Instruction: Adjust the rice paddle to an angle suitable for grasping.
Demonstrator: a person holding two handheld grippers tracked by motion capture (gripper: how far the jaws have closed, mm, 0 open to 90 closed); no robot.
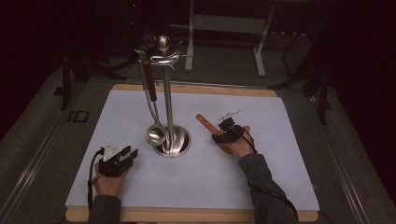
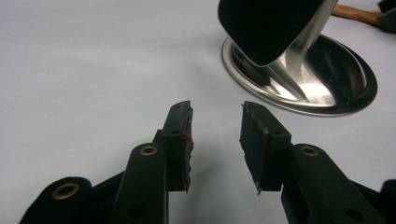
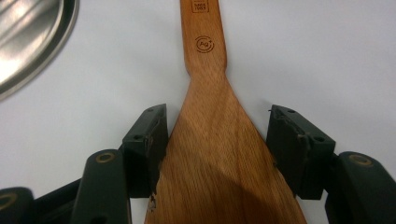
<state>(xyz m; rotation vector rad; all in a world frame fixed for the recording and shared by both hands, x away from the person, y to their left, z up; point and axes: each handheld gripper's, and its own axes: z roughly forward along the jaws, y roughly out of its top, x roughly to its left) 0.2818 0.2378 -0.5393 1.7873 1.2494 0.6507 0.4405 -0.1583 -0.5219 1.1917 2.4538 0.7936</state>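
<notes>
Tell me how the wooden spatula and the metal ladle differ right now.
The wooden spatula lies flat on the white mat; the metal ladle hangs upright from the steel stand. The spatula is brown wood, the ladle shiny steel. The spatula's blade sits between the right hand-held gripper; the ladle hangs free. Both are long-handled kitchen tools.

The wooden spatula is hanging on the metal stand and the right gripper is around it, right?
Not quite. The spatula lies flat on the white table, beside the stand. The right gripper is around it, as the right gripper view shows.
</notes>
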